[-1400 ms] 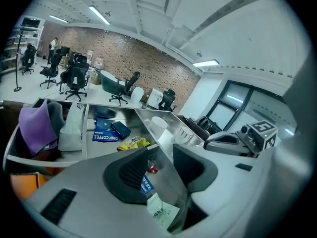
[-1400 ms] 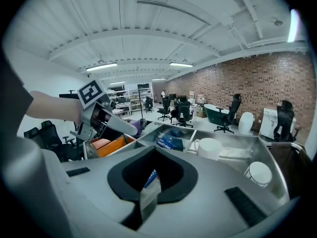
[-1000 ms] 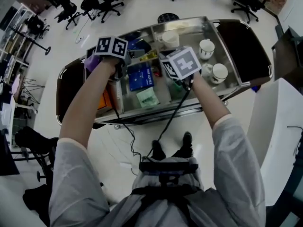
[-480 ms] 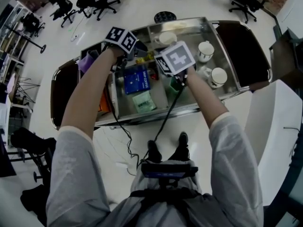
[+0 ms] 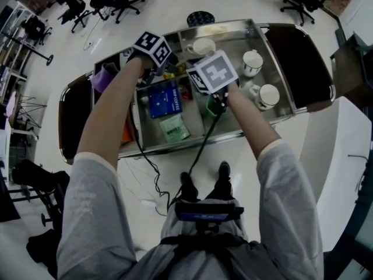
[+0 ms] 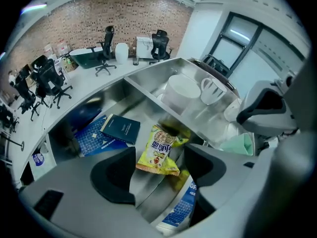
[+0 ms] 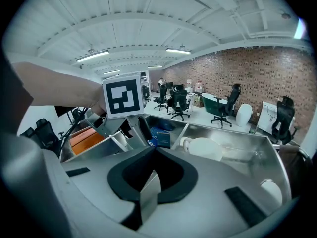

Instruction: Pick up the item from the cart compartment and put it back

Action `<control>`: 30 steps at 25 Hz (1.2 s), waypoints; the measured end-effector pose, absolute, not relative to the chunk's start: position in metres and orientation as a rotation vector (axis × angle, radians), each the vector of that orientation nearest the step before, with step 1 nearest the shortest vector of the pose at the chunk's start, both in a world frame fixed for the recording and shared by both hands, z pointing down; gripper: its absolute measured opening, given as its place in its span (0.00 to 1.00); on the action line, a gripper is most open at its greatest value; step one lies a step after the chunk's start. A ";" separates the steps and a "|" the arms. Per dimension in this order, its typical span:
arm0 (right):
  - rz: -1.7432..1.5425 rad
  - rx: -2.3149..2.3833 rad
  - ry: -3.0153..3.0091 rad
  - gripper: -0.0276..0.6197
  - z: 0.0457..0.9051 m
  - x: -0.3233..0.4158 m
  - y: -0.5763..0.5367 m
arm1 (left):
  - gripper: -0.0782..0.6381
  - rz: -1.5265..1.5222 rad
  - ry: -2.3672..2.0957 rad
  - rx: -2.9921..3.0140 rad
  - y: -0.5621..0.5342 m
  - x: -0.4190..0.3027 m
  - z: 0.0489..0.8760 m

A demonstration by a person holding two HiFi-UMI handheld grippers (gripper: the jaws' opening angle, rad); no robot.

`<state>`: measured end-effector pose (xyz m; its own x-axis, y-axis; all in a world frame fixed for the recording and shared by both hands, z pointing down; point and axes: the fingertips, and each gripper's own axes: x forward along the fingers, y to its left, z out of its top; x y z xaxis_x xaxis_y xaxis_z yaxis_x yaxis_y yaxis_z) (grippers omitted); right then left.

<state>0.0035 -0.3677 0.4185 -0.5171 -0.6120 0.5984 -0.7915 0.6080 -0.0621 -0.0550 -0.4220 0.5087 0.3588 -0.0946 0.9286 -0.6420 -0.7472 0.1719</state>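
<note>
Left claw [image 6: 159, 163] spread, jaws just been opening; yellow snack packet [image 6: 159, 150] between them, unpinched, lying in cart [image 6: 130, 99] compartment by the divider. Right claw [image 7: 153, 176] pressed together, empty.

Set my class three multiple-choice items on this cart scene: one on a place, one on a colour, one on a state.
1. Where does the yellow snack packet lie?
A. among the white cups
B. on the office floor
C. in a cart compartment, beside the dark booklet

2. What colour is the coffee box?
A. blue
B. red
C. white

3. How does the left gripper stand?
A. shut on a cup
B. open, gripping nothing
C. shut on the packet

Answers:
1 C: the left gripper view shows it on the steel bottom next to the booklet.
2 A: the head view shows its blue face.
3 B: its jaws have just been opening and stand wide apart, with the packet ahead of the gap, untouched.
</note>
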 end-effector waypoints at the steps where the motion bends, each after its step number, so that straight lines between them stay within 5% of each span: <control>1: 0.447 1.105 -2.305 0.06 0.419 0.003 -0.368 | 0.55 1.395 -0.635 2.106 -0.423 -0.054 0.511; 10: 0.444 1.106 -2.310 0.06 0.417 0.003 -0.370 | 0.54 1.442 -0.610 2.094 -0.422 -0.051 0.530; 18: 0.451 1.107 -2.307 0.06 0.420 0.005 -0.372 | 0.15 1.464 -0.644 2.152 -0.428 -0.053 0.530; 30: 0.457 1.114 -2.312 0.06 0.418 0.003 -0.371 | 0.13 1.361 -0.749 2.222 -0.438 -0.061 0.504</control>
